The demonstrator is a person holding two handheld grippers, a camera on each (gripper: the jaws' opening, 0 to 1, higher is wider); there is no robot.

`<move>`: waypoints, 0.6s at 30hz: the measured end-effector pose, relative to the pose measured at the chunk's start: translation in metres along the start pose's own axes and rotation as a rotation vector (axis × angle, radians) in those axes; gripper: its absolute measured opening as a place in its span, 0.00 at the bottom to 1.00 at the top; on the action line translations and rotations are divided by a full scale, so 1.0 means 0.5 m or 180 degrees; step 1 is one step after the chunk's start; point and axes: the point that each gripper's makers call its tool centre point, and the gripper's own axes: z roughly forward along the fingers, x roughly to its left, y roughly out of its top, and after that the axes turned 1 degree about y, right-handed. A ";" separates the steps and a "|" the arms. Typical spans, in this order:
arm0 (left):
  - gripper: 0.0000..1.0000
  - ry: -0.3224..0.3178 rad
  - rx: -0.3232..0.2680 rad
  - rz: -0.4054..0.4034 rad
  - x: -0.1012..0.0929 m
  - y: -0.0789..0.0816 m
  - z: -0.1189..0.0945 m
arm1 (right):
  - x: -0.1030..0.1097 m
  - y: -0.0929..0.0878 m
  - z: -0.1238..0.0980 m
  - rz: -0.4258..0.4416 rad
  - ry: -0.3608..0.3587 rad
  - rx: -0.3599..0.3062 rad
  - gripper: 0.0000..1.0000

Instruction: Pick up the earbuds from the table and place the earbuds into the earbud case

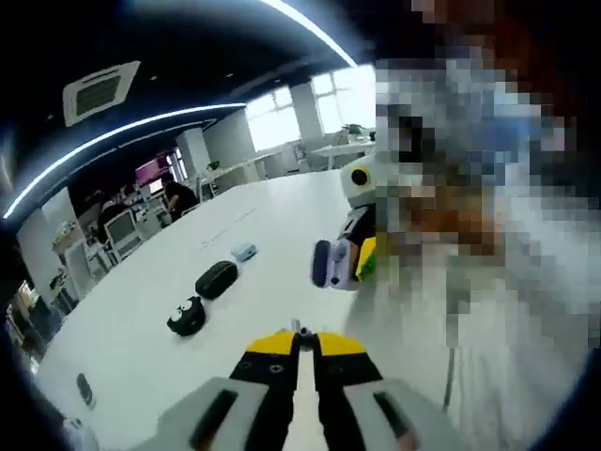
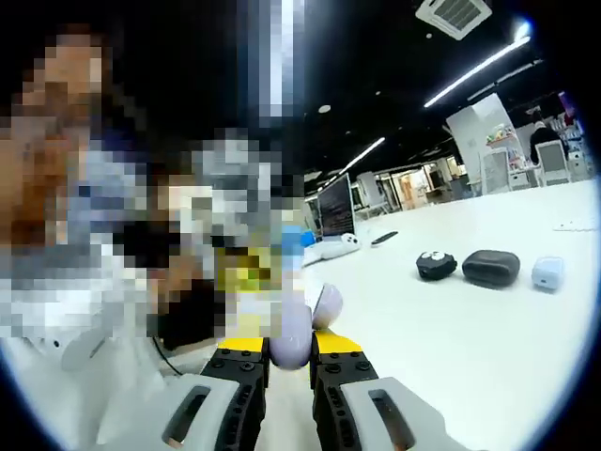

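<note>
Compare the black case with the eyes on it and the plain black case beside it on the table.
The eyed case carries two white cartoon eyes and has a lumpy outline; the plain case is bare, smooth and oval. The eyed case looks smaller than the plain case. Both are black and rest on the white table, side by side.

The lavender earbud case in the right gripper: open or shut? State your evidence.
Open. The lavender earbud case sits clamped in the right gripper, with its lid swung up and away from the body.

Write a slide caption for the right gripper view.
Right tongs gripping a pale lavender earbud case above the white table.
</note>
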 end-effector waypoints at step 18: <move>0.08 -0.1257 0.0665 0.0281 -0.090 0.026 0.049 | 0.031 -0.032 0.007 -0.0342 0.0141 0.0311 0.16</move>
